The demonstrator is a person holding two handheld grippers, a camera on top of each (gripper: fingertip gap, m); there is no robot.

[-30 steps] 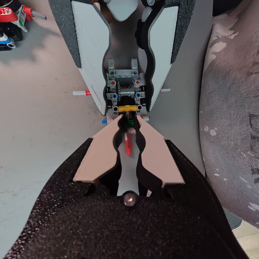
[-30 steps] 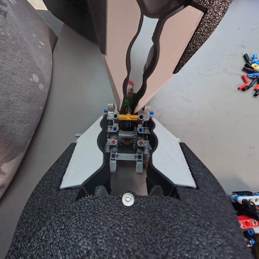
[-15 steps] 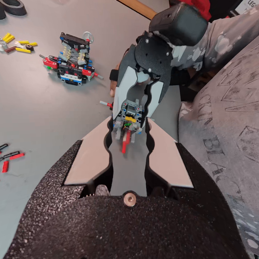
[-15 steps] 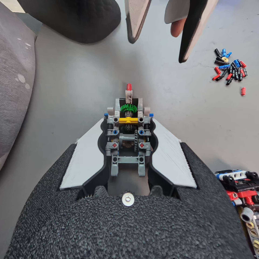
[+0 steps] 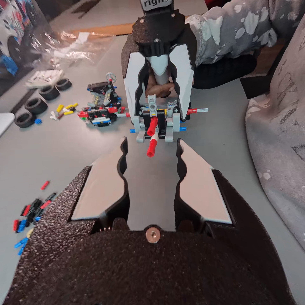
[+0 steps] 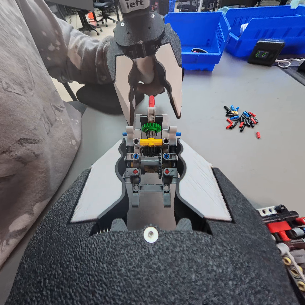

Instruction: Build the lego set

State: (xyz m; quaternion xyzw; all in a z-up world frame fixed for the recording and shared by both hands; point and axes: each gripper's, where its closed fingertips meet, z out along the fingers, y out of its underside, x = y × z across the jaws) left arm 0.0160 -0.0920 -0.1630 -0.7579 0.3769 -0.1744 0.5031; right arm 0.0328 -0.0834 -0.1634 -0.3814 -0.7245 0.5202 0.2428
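Lego gear block point(image 6: 151, 162) is held tight between the two white fingers of the right gripper point(image 6: 151, 143), just above the grey table point(image 6: 231, 165). It is made of grey frames, with a yellow bar point(image 6: 150, 142) across it and a green gear point(image 6: 151, 127) behind that bar. A red rod point(image 5: 152, 142) sticks out of its far end, toward the left gripper point(image 5: 151, 143).

The left gripper is spread wide and nothing is held in it. Its tan fingers are just beside the red rod but are not touching it.

A bigger lego build point(image 5: 101, 109) in black, red and grey is seen on the table beside the right gripper. Four black tyres point(image 5: 35, 105) and some yellow pins point(image 5: 66, 109) are laid farther out. A small pile of black, red and blue pins point(image 6: 241, 119) is seen on the other side. Blue bins point(image 6: 203, 39) are set at the far edge of the table. A grey spotted sleeve point(image 5: 231, 29) is seen behind the right gripper.
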